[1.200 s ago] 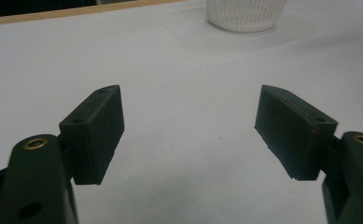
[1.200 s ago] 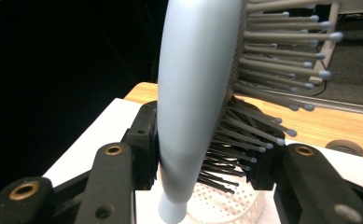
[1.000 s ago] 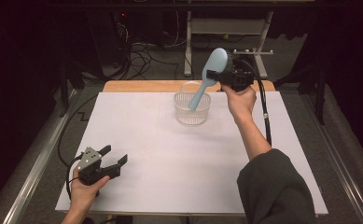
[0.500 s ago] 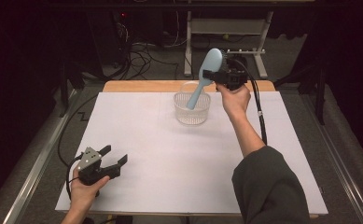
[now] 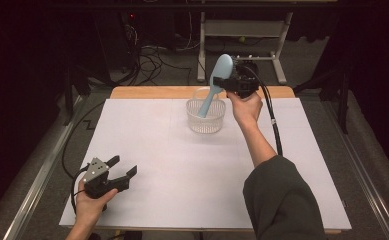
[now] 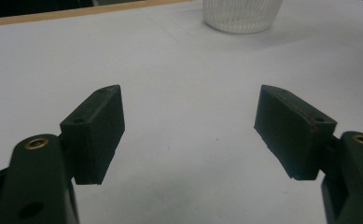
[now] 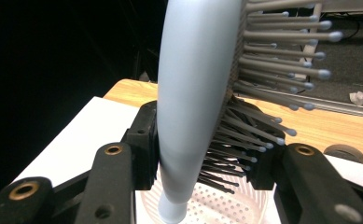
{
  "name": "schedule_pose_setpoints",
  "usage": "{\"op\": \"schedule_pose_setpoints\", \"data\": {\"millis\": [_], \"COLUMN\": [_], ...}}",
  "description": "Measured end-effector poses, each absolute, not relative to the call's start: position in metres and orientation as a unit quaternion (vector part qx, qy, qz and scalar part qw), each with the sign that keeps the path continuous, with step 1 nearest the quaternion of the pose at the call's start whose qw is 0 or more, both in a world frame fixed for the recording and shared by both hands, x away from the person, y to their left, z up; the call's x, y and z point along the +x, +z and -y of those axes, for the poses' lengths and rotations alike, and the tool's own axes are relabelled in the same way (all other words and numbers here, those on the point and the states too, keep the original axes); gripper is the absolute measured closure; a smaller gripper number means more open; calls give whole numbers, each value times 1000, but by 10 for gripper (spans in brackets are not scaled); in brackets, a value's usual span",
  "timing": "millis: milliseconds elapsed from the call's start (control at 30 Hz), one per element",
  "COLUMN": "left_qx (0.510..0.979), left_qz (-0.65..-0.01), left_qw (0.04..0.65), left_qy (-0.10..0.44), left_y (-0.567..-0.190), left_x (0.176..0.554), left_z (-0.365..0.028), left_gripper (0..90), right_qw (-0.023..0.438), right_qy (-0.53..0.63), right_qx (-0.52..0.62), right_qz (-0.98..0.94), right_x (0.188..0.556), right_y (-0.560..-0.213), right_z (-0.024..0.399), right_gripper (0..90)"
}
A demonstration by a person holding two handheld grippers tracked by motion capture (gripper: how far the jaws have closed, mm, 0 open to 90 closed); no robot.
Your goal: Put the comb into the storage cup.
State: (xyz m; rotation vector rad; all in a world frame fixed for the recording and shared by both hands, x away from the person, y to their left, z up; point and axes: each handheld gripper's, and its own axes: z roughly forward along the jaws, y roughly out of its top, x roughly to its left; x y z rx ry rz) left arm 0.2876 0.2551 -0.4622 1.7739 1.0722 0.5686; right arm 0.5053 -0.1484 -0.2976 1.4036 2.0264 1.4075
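left gripper: parked at the near left corner of the white table, jaws spread wide, nothing in them.

basket: clear perforated tub, far middle of the table, nothing else in it that I can see.

hairbrush: light blue, tilted, handle tip dipping down into the basket, head up in the air.

right gripper: clamped tight on the brush head, bristles squashed against one jaw.

progress: I'd say nearly there, brush picked up and over the basket; lowering and letting go is what's left.

High view overhead, gripper views close, sharing basket
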Motion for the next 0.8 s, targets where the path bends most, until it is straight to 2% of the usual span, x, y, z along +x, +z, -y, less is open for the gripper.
{"op": "schedule_pose_setpoints", "data": {"millis": [800], "left_qx": [726], "left_qz": [-440], "left_qw": [477], "left_qy": [229], "left_y": [-463], "left_x": [288], "left_z": [-255], "left_gripper": [255], "right_qw": [151], "right_qy": [478], "right_qx": [490], "right_qz": [-713], "right_x": [511], "right_y": [-323], "right_z": [130], "right_gripper": [554]}}
